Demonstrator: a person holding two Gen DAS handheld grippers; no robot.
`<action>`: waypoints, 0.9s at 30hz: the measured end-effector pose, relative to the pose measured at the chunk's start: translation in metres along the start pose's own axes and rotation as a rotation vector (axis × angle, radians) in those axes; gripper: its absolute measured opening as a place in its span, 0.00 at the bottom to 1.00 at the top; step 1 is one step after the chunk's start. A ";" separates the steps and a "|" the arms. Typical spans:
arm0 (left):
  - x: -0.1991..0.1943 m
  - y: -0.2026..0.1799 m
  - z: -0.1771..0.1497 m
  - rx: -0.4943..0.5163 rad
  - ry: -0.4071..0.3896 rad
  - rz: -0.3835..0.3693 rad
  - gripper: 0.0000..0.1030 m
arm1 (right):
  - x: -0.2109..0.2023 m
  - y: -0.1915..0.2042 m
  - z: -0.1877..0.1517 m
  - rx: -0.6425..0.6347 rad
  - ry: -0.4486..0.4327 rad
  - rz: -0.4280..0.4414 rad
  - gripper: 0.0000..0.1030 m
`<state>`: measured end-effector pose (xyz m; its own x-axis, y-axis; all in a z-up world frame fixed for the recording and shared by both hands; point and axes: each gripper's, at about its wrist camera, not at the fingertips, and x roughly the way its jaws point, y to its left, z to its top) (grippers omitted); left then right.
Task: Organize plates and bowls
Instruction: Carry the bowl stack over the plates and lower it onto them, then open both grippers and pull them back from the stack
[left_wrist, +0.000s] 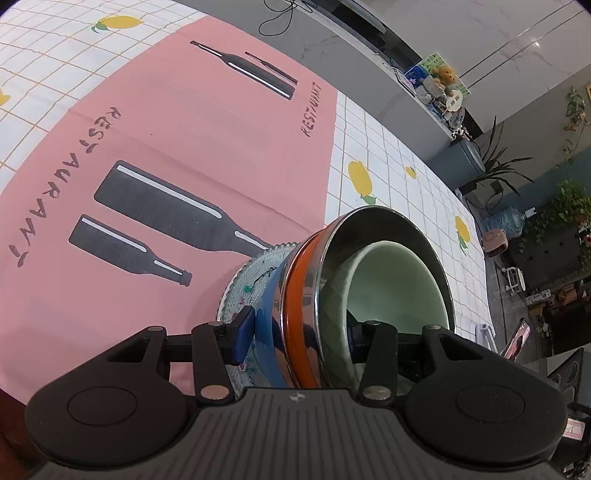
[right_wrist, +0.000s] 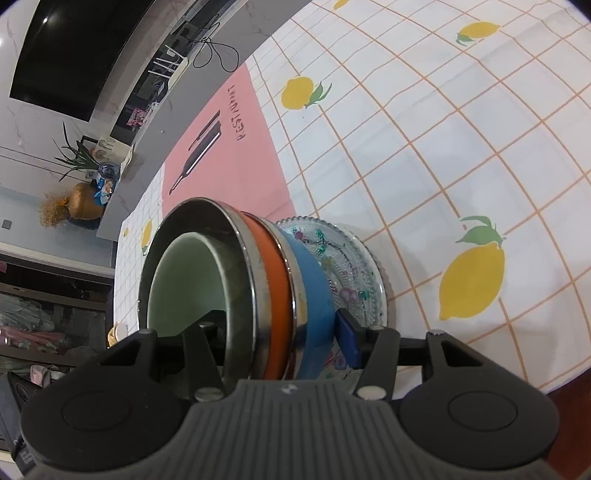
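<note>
Both grippers clamp the bowl stack: left gripper (left_wrist: 299, 336) and right gripper (right_wrist: 275, 338) each pinch the stack's (left_wrist: 314, 295) wall from opposite sides, glass plate (right_wrist: 354, 266) underneath, on the tablecloth (right_wrist: 443, 147).

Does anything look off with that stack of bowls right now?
Nothing spilled or broken. The green bowl sits off-centre inside the steel bowl, crowded against one wall. That bowl nests in orange-banded and blue bowls over a glass plate. Both tools, left and right, straddle the stack.
</note>
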<state>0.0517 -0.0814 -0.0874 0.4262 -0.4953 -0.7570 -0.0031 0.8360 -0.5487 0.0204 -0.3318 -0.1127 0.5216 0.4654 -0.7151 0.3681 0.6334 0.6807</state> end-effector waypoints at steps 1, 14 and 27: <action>-0.001 -0.001 0.000 0.010 -0.002 0.002 0.51 | 0.000 0.001 0.000 0.000 0.001 -0.003 0.52; -0.021 -0.011 -0.002 0.096 -0.061 0.017 0.69 | -0.015 0.029 -0.007 -0.137 -0.082 -0.102 0.82; -0.101 -0.048 -0.013 0.390 -0.331 0.140 0.69 | -0.073 0.084 -0.035 -0.433 -0.311 -0.205 0.83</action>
<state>-0.0033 -0.0747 0.0106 0.7091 -0.3245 -0.6260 0.2294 0.9457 -0.2303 -0.0141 -0.2907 -0.0088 0.6989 0.1436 -0.7007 0.1706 0.9178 0.3584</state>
